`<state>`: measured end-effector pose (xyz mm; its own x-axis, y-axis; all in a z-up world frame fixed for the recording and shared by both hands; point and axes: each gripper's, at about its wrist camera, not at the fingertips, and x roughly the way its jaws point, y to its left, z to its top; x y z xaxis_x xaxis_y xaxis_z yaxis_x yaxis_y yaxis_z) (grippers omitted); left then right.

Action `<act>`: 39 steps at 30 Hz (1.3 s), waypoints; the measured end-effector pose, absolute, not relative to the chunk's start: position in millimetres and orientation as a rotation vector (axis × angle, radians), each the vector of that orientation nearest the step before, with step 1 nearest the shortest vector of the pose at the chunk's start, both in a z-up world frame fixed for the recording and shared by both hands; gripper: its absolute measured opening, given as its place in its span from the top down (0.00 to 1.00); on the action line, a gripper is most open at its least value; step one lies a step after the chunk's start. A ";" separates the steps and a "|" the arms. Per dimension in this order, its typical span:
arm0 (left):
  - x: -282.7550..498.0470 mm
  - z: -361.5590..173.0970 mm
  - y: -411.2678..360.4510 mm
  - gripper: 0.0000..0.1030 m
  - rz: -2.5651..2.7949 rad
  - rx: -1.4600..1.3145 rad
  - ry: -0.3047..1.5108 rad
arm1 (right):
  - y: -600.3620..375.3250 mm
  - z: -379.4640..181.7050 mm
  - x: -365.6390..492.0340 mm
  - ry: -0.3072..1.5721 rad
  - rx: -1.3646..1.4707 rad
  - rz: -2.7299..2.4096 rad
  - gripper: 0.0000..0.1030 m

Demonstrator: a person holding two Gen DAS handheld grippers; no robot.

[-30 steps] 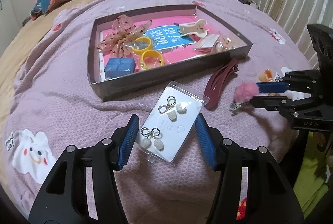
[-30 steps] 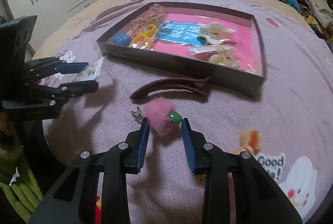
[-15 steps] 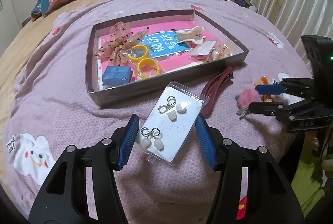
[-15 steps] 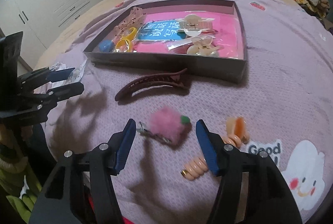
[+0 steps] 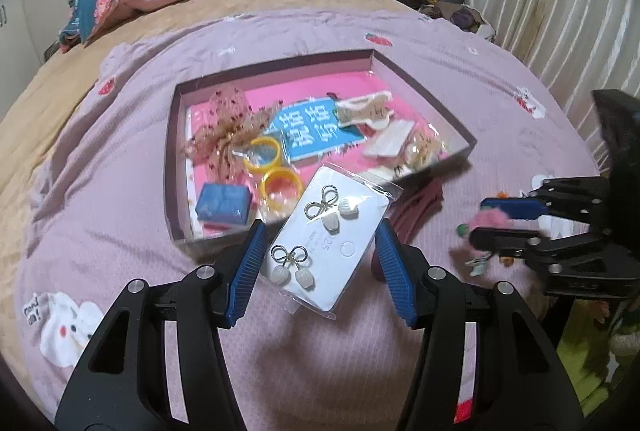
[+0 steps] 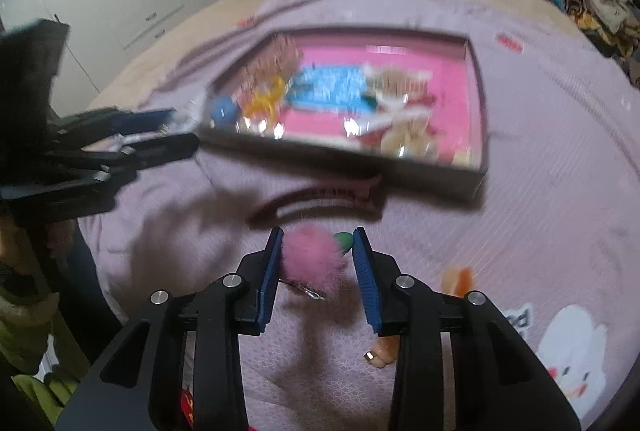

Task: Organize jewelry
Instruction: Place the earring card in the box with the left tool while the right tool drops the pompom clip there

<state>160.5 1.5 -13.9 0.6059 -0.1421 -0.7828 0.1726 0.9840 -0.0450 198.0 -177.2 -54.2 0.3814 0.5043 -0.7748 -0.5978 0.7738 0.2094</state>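
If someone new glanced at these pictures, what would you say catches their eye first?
Probably the white earring card held between the left gripper's blue fingers, just in front of the tray. Next, the fluffy pink pom-pom clip pinched in the right gripper above the purple blanket. Behind both lies the shallow tray with a bright pink floor, holding yellow rings and a blue box.

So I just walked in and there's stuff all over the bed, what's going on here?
Someone is sorting jewelry into a shallow box on the bed. The left hand-held gripper holds a bagged card of bow earrings near the box's front edge. The right hand-held gripper is clamped on a fluffy pink hair clip. A dark red hair clip lies outside the box.
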 end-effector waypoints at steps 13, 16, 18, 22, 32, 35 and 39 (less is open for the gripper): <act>189.8 6.9 -4.6 0.53 -0.182 0.023 0.878 | -197.9 3.7 228.6 0.792 -0.069 0.648 0.67; 195.9 9.1 -7.0 0.53 -0.189 0.021 0.875 | -201.2 12.1 238.2 0.767 -0.069 0.627 0.67; 201.0 8.8 -8.5 0.53 -0.191 0.018 0.876 | -203.7 17.4 245.2 0.753 -0.066 0.615 0.67; 211.2 6.2 -11.1 0.53 -0.194 0.011 0.883 | -207.6 23.4 255.6 0.737 -0.068 0.594 0.67; 236.2 -14.6 -13.3 0.53 -0.197 -0.001 0.921 | -202.4 -1.7 288.9 0.803 -0.079 0.575 0.67; 242.7 -25.3 -11.9 0.53 -0.194 -0.002 0.943 | -195.4 -19.8 296.4 0.848 -0.090 0.574 0.67; 250.9 -36.8 -8.6 0.53 -0.187 -0.009 0.968 | -188.1 -37.3 303.1 0.882 -0.101 0.569 0.67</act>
